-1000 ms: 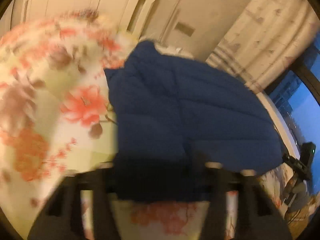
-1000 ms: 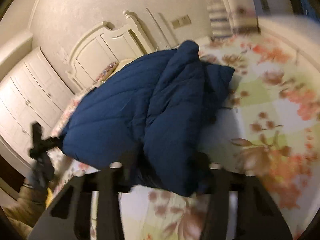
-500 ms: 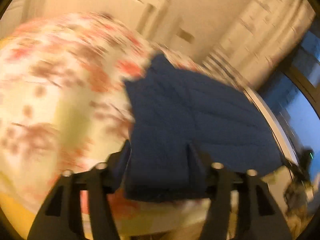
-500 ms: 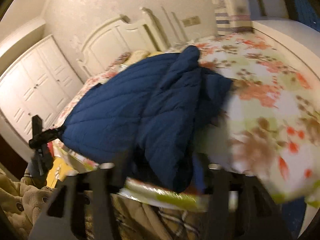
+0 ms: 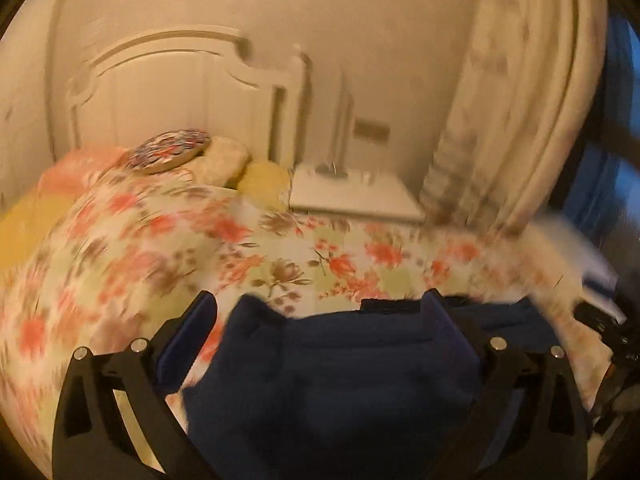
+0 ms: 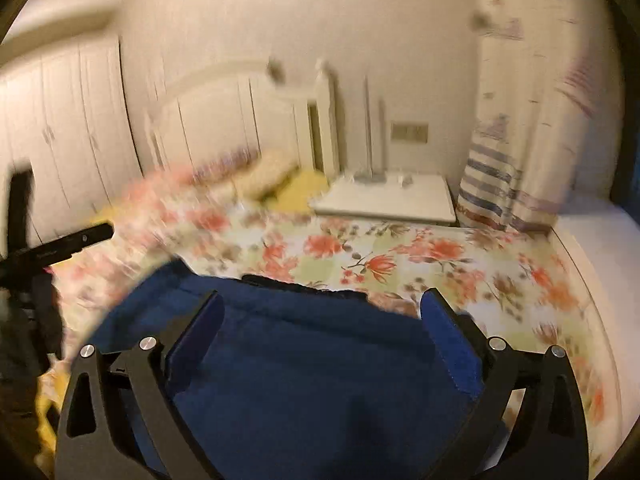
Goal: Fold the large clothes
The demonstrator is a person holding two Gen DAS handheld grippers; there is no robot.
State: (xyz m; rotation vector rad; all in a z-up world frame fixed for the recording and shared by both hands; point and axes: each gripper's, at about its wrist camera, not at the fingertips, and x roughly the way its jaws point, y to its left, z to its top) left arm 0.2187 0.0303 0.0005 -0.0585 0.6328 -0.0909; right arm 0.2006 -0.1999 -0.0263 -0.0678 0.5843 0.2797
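Left gripper (image 5: 320, 316): fingers opening wide, gripping nothing, letting go | navy quilted coat (image 5: 340, 380): lies on floral bed (image 5: 280, 248) beneath both grippers, likely laid flat for folding | right gripper (image 6: 322, 312): fingers opening wide, coat below them, not pinched.

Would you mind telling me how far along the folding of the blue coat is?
Done: the blue coat lies bundled on the floral bedspread. In hand: nothing; the left gripper and right gripper are both opening, fingers spread clear of the fabric. Left: whether more folds are needed is unclear, since most of the coat is out of view.
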